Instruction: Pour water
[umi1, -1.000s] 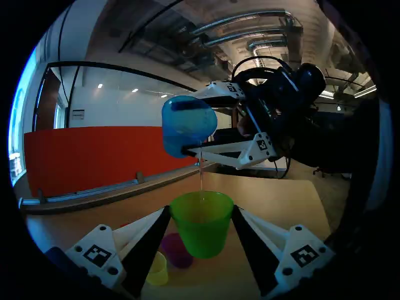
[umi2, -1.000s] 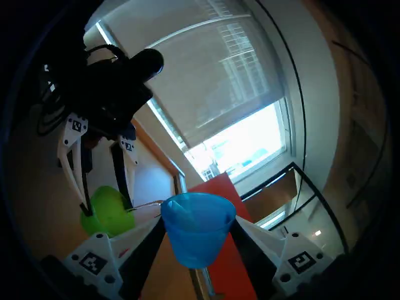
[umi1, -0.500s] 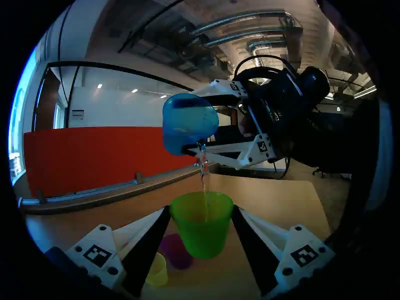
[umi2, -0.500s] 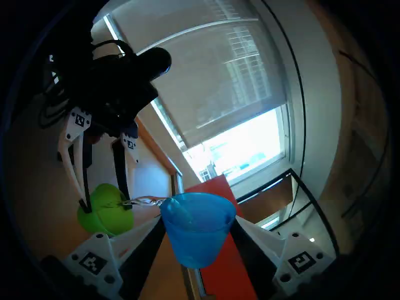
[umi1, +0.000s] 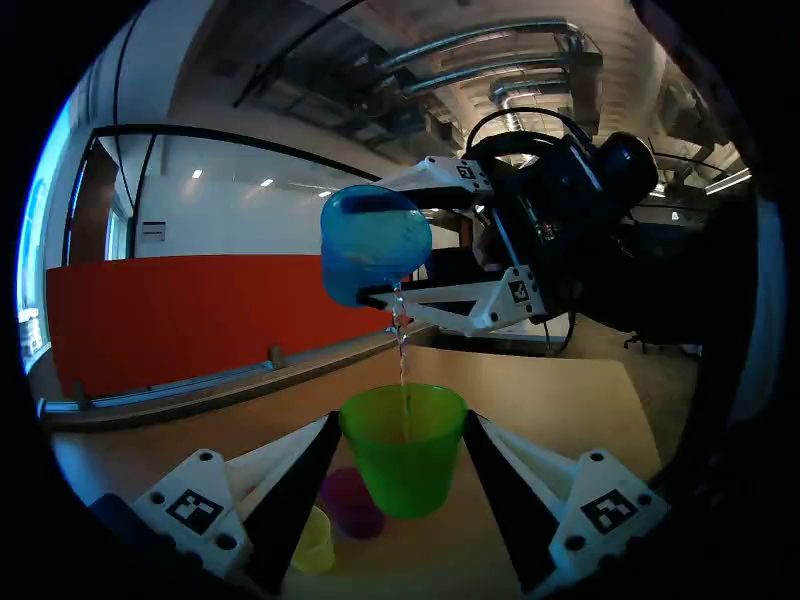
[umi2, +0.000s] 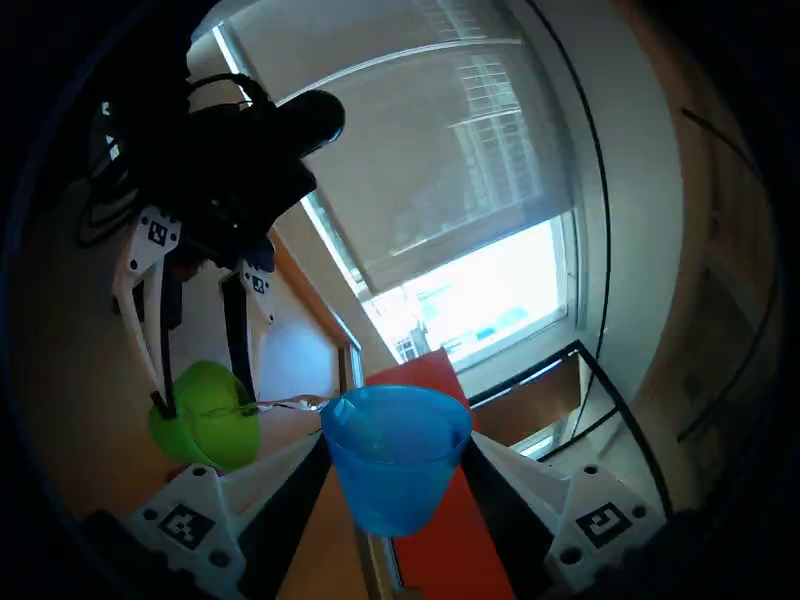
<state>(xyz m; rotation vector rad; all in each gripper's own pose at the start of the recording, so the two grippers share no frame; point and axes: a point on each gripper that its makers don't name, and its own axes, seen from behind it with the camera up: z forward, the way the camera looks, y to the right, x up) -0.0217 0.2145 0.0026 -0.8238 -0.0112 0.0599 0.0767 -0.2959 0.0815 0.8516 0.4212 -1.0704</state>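
A pale wooden tabletop (umi1: 560, 385) stretches beneath both tools. The left gripper (umi1: 403, 430) is clamped on an upright green plastic cup (umi1: 404, 470), one finger pressing each side; whether the cup rests on the tabletop I cannot tell. The right gripper (umi2: 398, 450) is closed round a translucent blue plastic cup (umi1: 370, 240), tipped over directly above the green one and well apart from it. A small purple cup (umi1: 352, 502) and a small yellow cup (umi1: 318, 540) sit low beside the left gripper's finger. A thin stream of water (umi1: 402, 345) falls from the blue cup's lip into the green cup's mouth.

The pour looks well under way. The fall is long and the stream thin, so a slight sideways drift of either hand could send water past the rim. Tipping harder could make it surge and splash. The green cup's fill level is hidden, so overfilling is possible.
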